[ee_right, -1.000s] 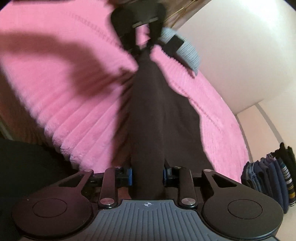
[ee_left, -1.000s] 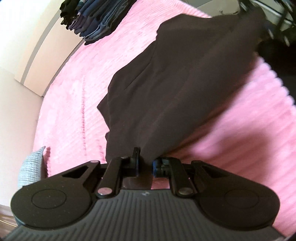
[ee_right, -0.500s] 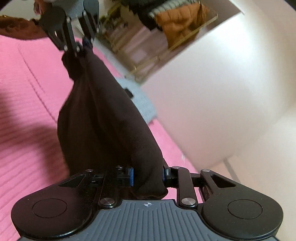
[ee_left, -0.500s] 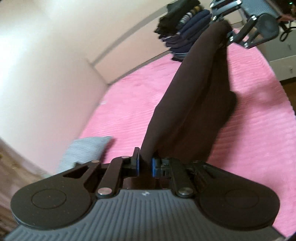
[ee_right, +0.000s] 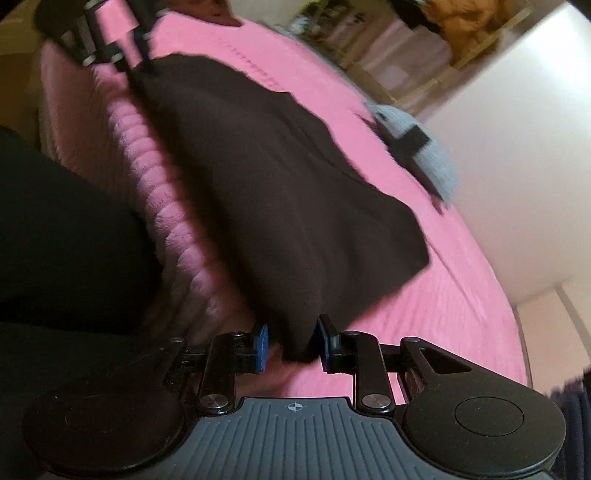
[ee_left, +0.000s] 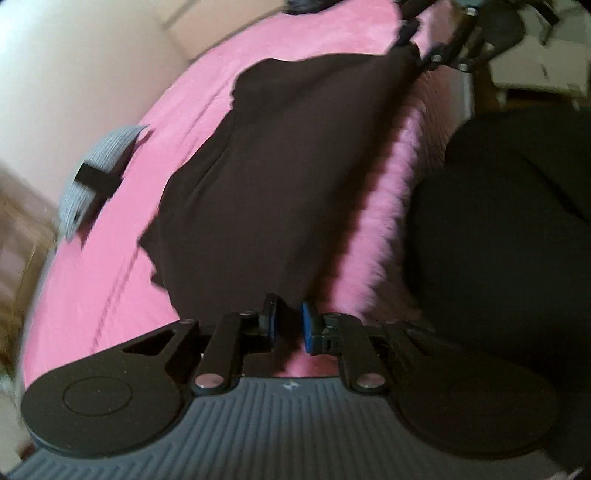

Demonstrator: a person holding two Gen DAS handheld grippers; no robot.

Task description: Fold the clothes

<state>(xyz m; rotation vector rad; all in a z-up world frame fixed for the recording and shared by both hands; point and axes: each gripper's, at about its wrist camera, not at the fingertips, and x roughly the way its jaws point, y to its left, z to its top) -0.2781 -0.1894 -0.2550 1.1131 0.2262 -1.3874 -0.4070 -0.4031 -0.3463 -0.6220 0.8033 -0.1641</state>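
A dark brown garment point(ee_left: 295, 177) lies stretched along the front edge of the pink bed point(ee_left: 122, 280). My left gripper point(ee_left: 288, 325) is shut on one end of it, the cloth pinched between its blue pads. At the far end of the cloth in the same view, the right gripper point(ee_left: 424, 51) grips the other end. In the right wrist view the garment point(ee_right: 280, 184) runs from my right gripper point(ee_right: 291, 343), shut on a thick bunch of cloth, up to the left gripper point(ee_right: 136, 62) at the top left.
A grey knitted item with a black strip point(ee_left: 99, 173) point(ee_right: 417, 147) lies on the bed beyond the garment. A person's dark-clad legs point(ee_left: 498, 240) point(ee_right: 66, 240) stand against the bed's edge. A clothes rack point(ee_right: 461, 26) and a pale wall point(ee_right: 517, 129) stand behind.
The garment hung in the air between the two grippers half a second ago. Both grippers have come down and the cloth now lies spread on the bed near its front edge.
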